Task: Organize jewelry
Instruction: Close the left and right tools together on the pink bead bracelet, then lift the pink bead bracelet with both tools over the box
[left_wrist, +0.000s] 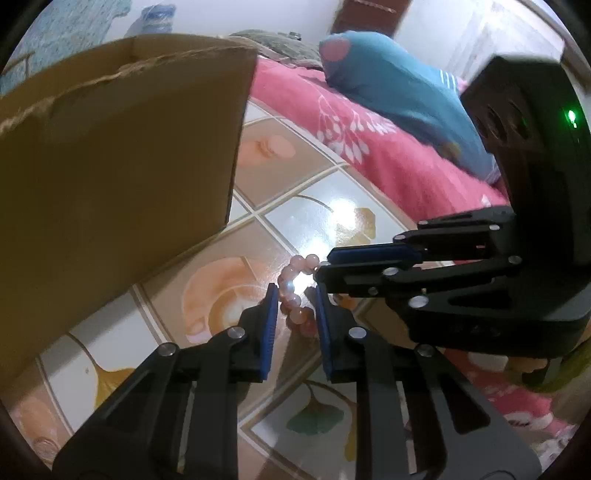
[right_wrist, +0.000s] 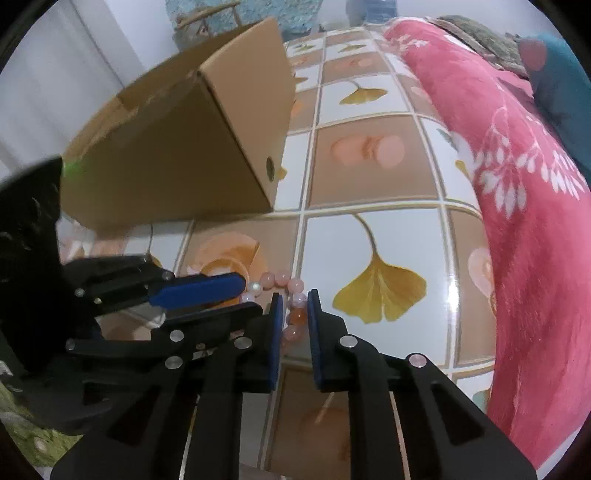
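A pink bead bracelet (left_wrist: 295, 291) lies on the tiled tabletop (left_wrist: 317, 218). My left gripper (left_wrist: 295, 291) has its blue pads closed in on one side of the bracelet. My right gripper (left_wrist: 320, 268) comes in from the right and grips the far side. In the right wrist view the bracelet (right_wrist: 295, 306) sits between the right gripper's pads (right_wrist: 294, 299), and the left gripper (right_wrist: 251, 295) reaches in from the left onto it. A brown cardboard box (left_wrist: 110, 177) stands just left of the bracelet.
The box also shows in the right wrist view (right_wrist: 192, 140), open at the top. A pink floral blanket (right_wrist: 517, 206) borders the table on the right, with a teal plush (left_wrist: 399, 92) lying on it.
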